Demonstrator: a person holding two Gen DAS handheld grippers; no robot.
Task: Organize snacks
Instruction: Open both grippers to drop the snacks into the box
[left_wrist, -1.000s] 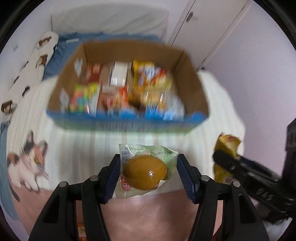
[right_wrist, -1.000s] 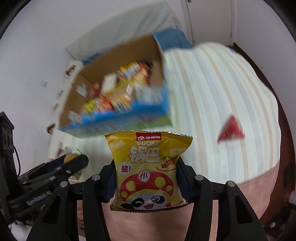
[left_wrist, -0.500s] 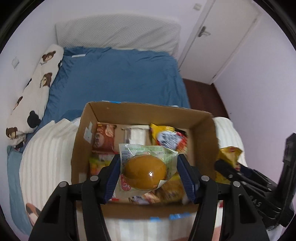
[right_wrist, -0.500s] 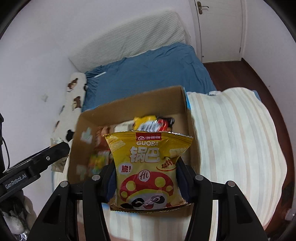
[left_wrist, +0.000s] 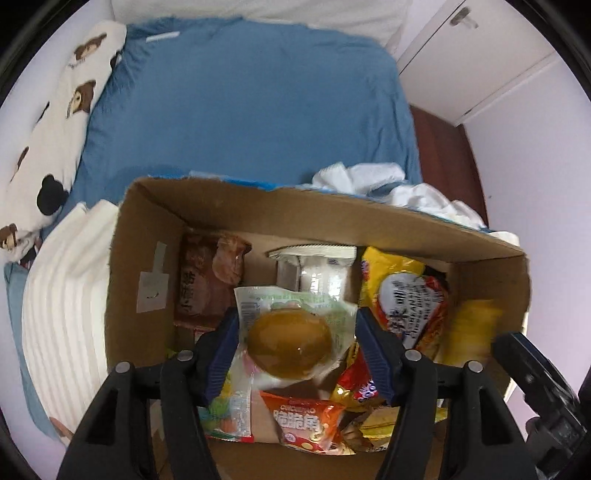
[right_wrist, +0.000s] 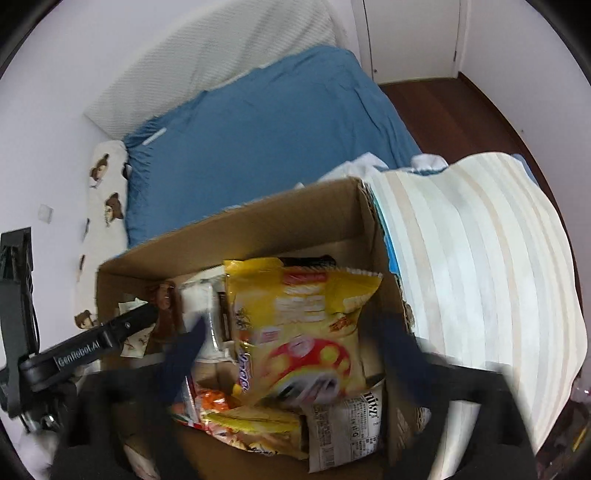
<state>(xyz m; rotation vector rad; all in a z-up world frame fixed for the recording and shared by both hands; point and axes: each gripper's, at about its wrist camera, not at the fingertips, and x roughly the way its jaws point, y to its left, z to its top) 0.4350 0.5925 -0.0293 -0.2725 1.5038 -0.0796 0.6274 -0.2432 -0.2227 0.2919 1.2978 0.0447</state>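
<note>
Left hand-held gripper (left_wrist: 297, 345) is clenched on a clear packet holding a round brown bun (left_wrist: 289, 343), its blue pads pressing the wrapper's two side edges. Right hand-held gripper (right_wrist: 291, 363) looks released: its blurred fingers stand wide of the yellow chip bag (right_wrist: 295, 332), which seems to be dropping free between them, though blur leaves that uncertain. Both hover over the open cardboard box (left_wrist: 146, 266), so the step in hand is putting snacks into it.

Beneath and just ahead of the left tool lie an orange packet (left_wrist: 304, 424), a brown packet (left_wrist: 207, 280) to its left, and a white one (left_wrist: 314, 269) straight ahead. The bun packet's long axis runs away from the tool, its printed top edge pointing toward the far box wall; the chip bag stands likewise, top edge far.

Next, I judge, the left tool should lower and let go over a bare patch. Beyond the box lies the blue bed (left_wrist: 240, 103).
</note>
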